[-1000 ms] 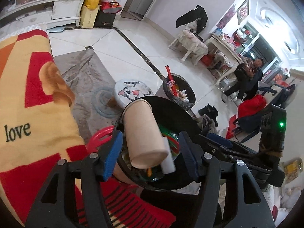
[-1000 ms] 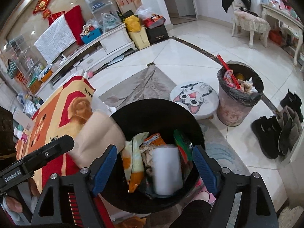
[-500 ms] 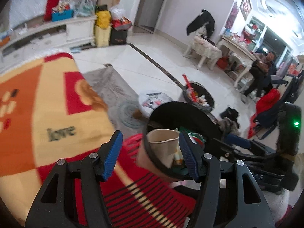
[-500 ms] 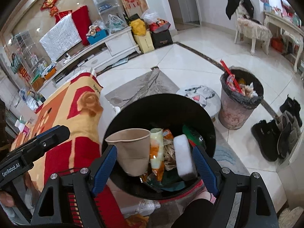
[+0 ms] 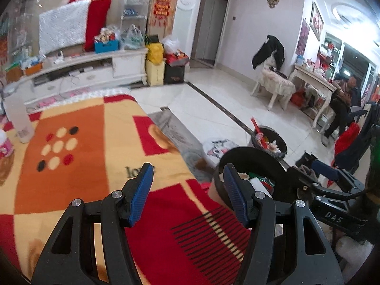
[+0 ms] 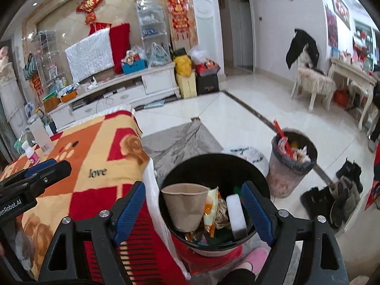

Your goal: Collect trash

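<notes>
Both held angled downward: left gripper [image 5: 187,191] open, empty, over blanket [image 5: 78,166]; right gripper [image 6: 193,210] just widened, empty, above bin [image 6: 213,163].

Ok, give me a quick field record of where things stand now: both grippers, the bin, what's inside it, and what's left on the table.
left gripper: open, nothing between its fingers, over the blanket
right gripper: open, jaws have just been opening, empty, above the bin
black bin: beside the table edge, on something red
bin contents: paper cup, white foam block, snack wrappers
blanket-covered table: white bottle and small pink-labelled bottle at far end
second trash can: on the floor, full
</notes>
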Motion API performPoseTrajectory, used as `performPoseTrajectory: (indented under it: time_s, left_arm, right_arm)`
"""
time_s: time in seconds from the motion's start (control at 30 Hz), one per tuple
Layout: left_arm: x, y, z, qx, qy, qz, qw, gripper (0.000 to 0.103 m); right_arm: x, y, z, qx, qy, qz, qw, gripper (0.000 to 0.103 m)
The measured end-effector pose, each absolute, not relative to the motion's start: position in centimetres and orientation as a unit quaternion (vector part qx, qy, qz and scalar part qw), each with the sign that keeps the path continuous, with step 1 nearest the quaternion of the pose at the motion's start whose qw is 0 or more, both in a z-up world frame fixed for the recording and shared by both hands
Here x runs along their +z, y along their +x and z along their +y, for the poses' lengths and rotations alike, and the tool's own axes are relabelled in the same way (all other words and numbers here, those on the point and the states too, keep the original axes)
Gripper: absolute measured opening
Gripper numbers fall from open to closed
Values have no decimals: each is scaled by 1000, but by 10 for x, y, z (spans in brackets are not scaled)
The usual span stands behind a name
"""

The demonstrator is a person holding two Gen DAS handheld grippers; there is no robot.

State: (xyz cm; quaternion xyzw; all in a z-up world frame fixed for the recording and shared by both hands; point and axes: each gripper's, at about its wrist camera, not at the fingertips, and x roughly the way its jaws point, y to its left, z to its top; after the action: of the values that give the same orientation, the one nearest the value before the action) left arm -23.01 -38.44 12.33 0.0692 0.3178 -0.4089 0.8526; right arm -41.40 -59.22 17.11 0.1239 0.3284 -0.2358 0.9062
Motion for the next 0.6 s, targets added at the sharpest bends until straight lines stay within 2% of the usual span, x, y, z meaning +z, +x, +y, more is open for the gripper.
performPoseTrajectory:
  time_s: [0.27,0.6]
  left_arm:
    - [141,-237,-358,-396,63,271,875,60]
    - [143,-239,-349,-401,45,261,877,60]
  right_arm:
    - [190,-414,-571,-226,119,294,921,87]
    - [202,-418,-560,-240,104,277,924,89]
